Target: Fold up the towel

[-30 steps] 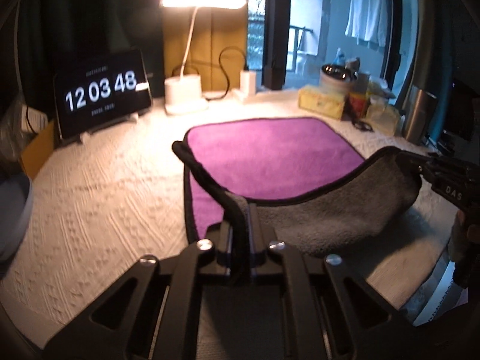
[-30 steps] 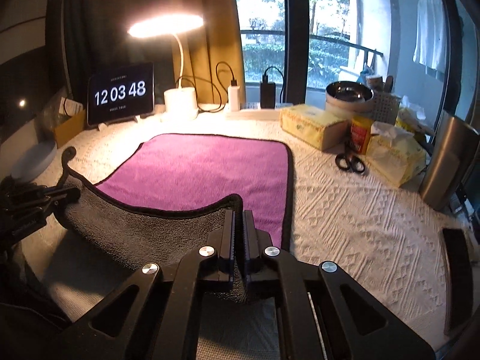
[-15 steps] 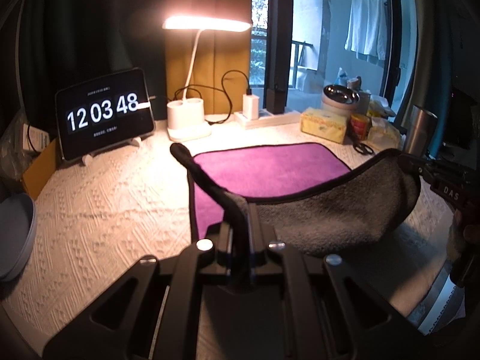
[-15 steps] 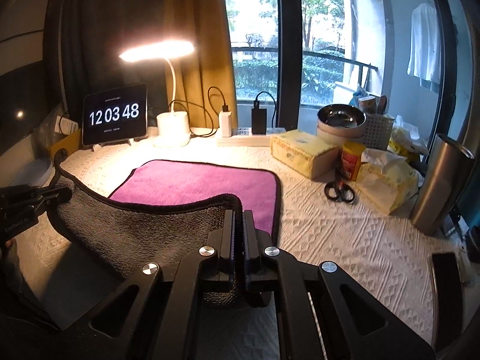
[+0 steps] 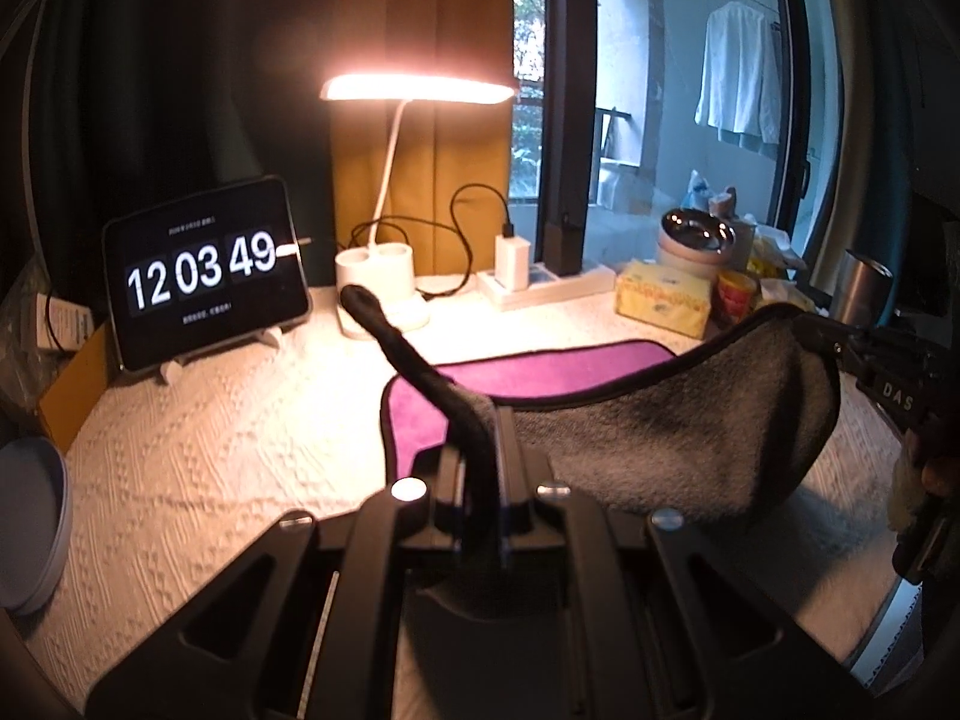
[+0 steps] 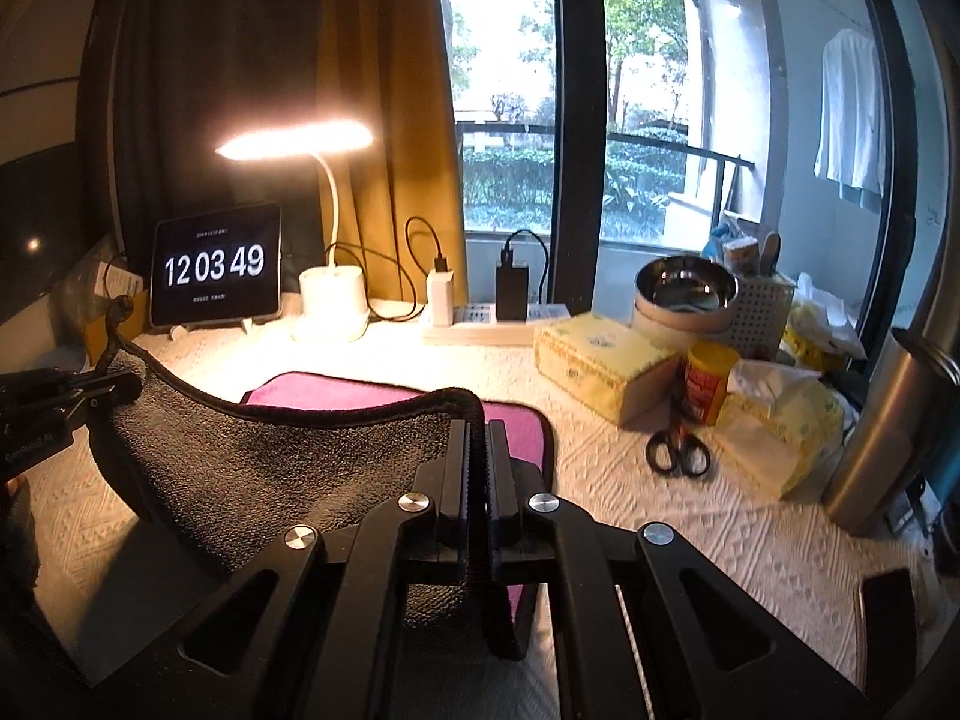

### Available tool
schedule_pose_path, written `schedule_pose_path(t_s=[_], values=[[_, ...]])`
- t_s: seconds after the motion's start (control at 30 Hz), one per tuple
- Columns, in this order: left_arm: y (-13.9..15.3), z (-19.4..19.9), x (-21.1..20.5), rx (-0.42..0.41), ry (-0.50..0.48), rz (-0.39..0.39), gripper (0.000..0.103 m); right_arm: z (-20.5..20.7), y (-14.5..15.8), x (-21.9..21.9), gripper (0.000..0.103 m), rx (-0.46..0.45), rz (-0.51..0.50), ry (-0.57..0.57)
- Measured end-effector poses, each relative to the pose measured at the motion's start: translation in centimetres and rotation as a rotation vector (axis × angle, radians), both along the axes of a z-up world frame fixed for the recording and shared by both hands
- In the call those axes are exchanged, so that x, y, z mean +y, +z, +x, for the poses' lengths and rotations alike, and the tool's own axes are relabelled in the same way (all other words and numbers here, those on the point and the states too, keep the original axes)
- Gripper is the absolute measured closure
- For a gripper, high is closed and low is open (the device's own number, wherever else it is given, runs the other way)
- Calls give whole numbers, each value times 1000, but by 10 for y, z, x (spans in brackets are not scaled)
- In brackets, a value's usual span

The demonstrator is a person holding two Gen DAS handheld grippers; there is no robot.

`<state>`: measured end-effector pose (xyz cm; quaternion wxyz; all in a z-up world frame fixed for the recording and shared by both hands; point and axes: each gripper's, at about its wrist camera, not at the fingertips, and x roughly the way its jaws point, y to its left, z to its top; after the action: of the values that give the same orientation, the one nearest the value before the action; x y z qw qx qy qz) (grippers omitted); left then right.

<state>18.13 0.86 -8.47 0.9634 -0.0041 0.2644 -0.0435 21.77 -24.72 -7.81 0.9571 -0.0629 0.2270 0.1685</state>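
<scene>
The towel [image 5: 660, 444] is purple on top, grey underneath, with a black hem. Its near edge hangs lifted between both grippers, grey side facing me, while the far purple part [image 5: 540, 369] lies on the table. My left gripper [image 5: 480, 438] is shut on the towel's near left corner. My right gripper [image 6: 477, 450] is shut on the near right corner. The towel [image 6: 270, 462] sags between them in the right wrist view. The other gripper shows at each view's edge, the right one [image 5: 840, 342] and the left one [image 6: 114, 387].
A white textured cloth covers the table [image 6: 630, 516]. At the back stand a clock tablet [image 6: 216, 267], a lit desk lamp [image 6: 333, 306] and a power strip [image 6: 498, 321]. At the right are a tissue box [image 6: 600, 369], scissors [image 6: 675, 450], a yellow can [image 6: 708, 381] and a steel flask [image 6: 888, 426].
Both grippers have risen with the near edge of the towel, lifting more of it off the table. Less purple surface shows flat.
</scene>
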Motion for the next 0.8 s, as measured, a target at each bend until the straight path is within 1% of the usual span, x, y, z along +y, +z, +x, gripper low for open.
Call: schedule_pose_path(t_s=[0.23, 0.6, 0.8], values=[[2, 21, 1, -12, 3, 7, 95, 22, 5, 1, 98, -19, -1, -3], [5, 48, 5, -22, 12, -20, 95, 52, 4, 7, 98, -28, 1, 5], [3, 73, 9, -15, 18, -35, 95, 72, 2, 8, 98, -35, -5, -1]])
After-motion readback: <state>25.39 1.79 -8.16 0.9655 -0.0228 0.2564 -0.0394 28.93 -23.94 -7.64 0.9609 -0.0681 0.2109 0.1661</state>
